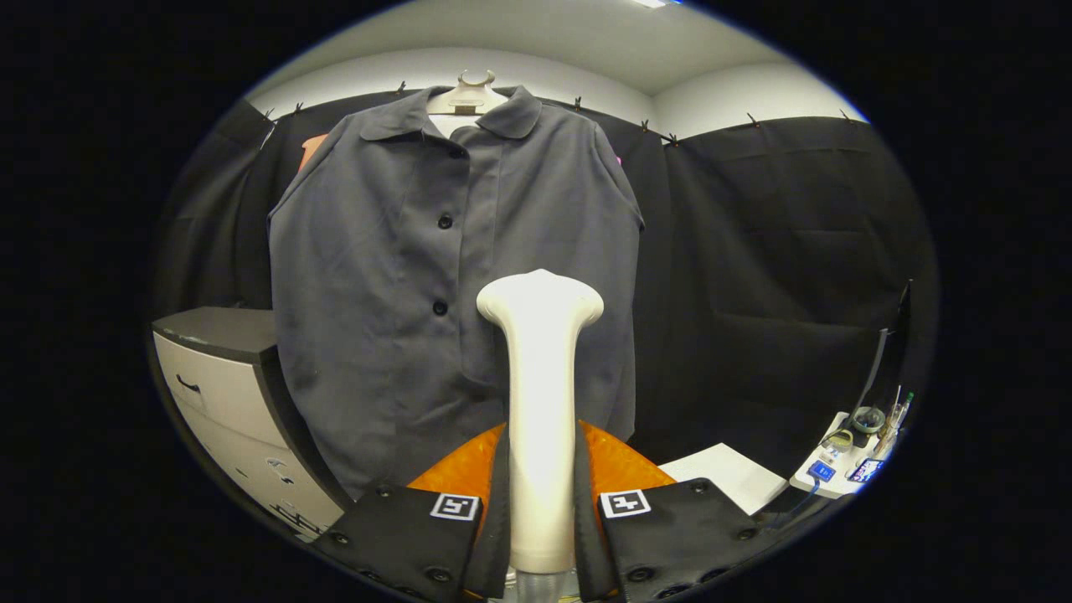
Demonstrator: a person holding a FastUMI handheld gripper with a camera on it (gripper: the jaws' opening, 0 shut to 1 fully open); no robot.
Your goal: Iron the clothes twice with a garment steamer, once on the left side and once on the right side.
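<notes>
A grey shirt [452,285] hangs buttoned on a pale hanger [466,96] against the booth wall (a drawer cabinet [230,394] stands beside its lower hem). In front of the shirt's right half rises the cream garment steamer [540,402], its handle clamped between the gripper [541,519] fingers.

Black cloth [779,251] hangs across the far side and the right side of the booth, pinned along its top edge by small clips [645,126]. Above the cloth runs a strip of white wall [720,100], meeting a pale ceiling [544,33] with a bright light [649,3] at its far right. On the left stands a white drawer cabinet [226,394] with a dark top. Low on the right, a white table [729,473] sits near a small white shelf [837,469] crowded with small items.
</notes>
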